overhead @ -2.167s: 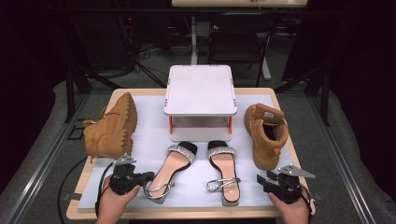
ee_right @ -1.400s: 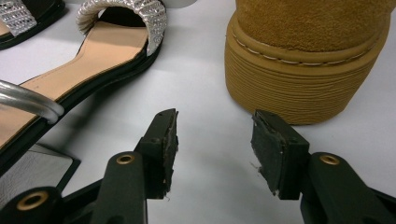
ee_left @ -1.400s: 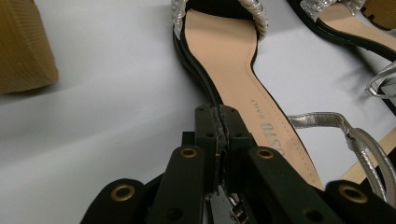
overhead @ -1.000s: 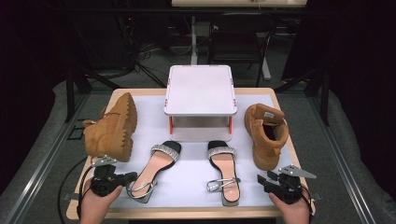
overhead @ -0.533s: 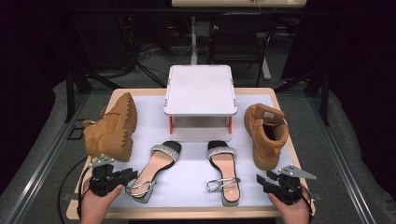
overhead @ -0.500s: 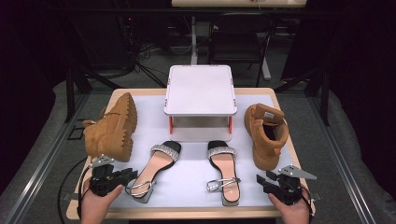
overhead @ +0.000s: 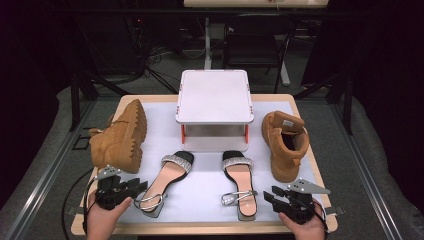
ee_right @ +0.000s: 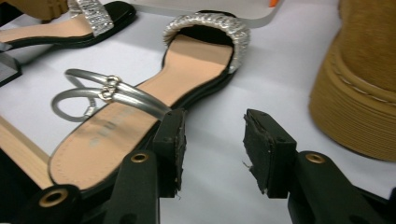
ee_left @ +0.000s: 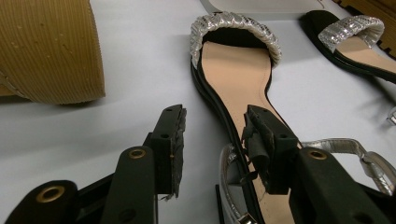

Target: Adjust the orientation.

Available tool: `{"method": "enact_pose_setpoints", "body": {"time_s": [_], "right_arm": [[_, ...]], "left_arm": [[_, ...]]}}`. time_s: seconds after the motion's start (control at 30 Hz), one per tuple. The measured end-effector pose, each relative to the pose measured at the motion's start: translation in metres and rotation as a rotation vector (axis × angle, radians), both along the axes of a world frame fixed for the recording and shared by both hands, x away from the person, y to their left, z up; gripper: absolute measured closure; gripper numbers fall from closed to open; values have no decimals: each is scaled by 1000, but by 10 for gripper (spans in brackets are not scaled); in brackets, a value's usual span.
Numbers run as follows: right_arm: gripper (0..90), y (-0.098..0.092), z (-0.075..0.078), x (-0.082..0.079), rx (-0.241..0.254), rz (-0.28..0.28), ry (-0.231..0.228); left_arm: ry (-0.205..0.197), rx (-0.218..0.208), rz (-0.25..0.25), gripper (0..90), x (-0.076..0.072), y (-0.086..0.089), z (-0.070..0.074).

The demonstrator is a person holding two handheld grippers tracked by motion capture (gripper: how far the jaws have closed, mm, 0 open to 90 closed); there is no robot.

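two sandals at the front edge, both grippers free

nearest to me the left gripper [overhead: 141, 185] has its jaws about half open; they have just been opening; the heel side of the left sandal [overhead: 168, 179] lies between them, and the pads do not press on it; the right gripper [overhead: 267, 193] is also about half open and has just been closing; only bare mat is between its jaws, just beside the heel of the right sandal [overhead: 239, 180]; farther away, a tan boot [overhead: 120, 136] lies on its side at left, another tan boot [overhead: 285, 142] stands at right; behind, the white stand [overhead: 214, 96].
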State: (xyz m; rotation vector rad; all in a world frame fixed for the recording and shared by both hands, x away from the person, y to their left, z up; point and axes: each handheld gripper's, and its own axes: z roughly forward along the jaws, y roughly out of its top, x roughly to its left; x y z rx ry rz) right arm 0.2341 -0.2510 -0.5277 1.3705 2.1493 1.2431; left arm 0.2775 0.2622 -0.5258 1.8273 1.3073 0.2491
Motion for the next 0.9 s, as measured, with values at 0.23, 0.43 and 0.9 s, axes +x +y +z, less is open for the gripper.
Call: {"method": "enact_pose_setpoints", "body": {"time_s": [0.23, 0.43, 0.9], "right_arm": [[591, 16, 3, -2, 10, 50, 0], [592, 22, 3, -1, -7, 72, 4], [794, 34, 3, 8, -47, 64, -23]], "left_arm": [[3, 13, 6, 548, 1, 0, -1], [4, 12, 7, 547, 1, 1, -1], [2, 4, 13, 545, 1, 1, -1]]}}
